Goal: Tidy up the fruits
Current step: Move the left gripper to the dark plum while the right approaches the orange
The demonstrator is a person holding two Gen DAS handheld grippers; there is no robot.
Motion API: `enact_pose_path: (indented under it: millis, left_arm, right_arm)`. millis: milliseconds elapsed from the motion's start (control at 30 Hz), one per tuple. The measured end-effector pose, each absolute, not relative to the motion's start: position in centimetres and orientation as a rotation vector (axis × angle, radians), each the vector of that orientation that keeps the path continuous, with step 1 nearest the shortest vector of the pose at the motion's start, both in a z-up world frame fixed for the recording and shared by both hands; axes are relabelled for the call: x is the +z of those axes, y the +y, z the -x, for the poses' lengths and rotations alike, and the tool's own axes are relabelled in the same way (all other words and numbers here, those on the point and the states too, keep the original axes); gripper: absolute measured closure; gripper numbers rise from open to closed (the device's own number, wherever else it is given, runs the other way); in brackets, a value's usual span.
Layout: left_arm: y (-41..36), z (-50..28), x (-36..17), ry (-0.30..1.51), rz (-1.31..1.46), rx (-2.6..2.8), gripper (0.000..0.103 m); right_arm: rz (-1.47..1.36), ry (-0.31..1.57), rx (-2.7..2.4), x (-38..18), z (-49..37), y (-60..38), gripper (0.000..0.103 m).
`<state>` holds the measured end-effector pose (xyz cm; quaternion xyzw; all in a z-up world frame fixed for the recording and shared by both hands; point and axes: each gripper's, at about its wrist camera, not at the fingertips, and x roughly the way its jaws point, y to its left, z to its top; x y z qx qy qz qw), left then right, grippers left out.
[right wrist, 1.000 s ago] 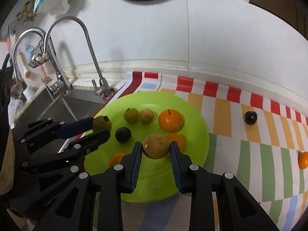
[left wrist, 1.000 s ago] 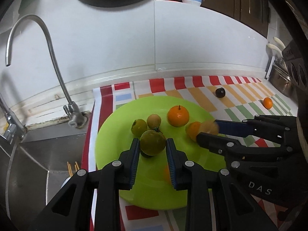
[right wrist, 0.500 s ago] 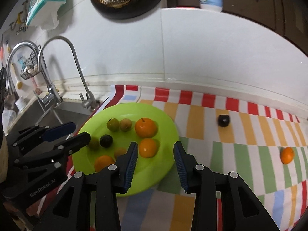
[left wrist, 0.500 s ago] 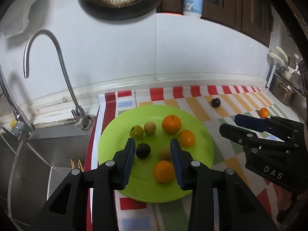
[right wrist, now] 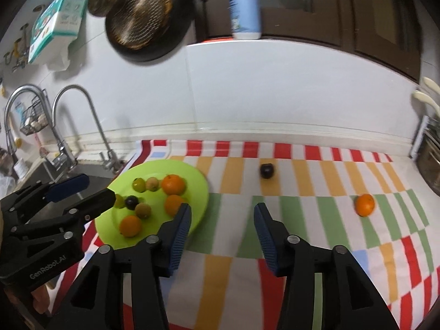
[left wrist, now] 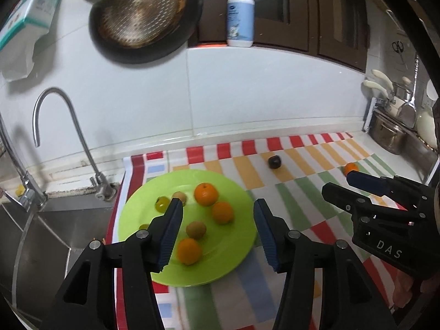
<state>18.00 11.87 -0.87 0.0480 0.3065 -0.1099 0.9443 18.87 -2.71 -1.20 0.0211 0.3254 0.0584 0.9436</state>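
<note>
Now, right claw [right wrist: 222,227] beside plate [right wrist: 199,192], empty

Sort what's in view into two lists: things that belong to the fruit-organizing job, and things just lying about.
Job:
green plate holding fruit
dark fruit loose on the striped cloth
orange loose on the cloth

Lying about:
soap bottle
hanging pan
faucet
sink

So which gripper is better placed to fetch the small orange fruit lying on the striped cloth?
Right gripper: open, empty, and nearer the small orange fruit. The left gripper hangs over the lime-green plate.
</note>
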Motion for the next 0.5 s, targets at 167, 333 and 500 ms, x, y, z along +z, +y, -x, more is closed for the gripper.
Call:
enact_pose_path:
  millis: [167,333,500]
  left_arm:
    - [9.8,-17.5,-0.1,0.602,-0.102,-0.238,0.043]
    - [7.9,-17.4,0.7,0.579,-0.095,-0.232,0.035]
    - [6.3,-17.8,1.4,0.568,-0.072,-0.240,0.032]
  right_arm:
    - [-0.059,0.653,0.063,-0.6,-17.8,-5.3,0.045]
    - [-0.074,0.638,-0.010,0.2,-16.9,-8.2,0.043]
    - [-0.094,0.610,-0.080,0.9,-16.5,-10.6,0.035]
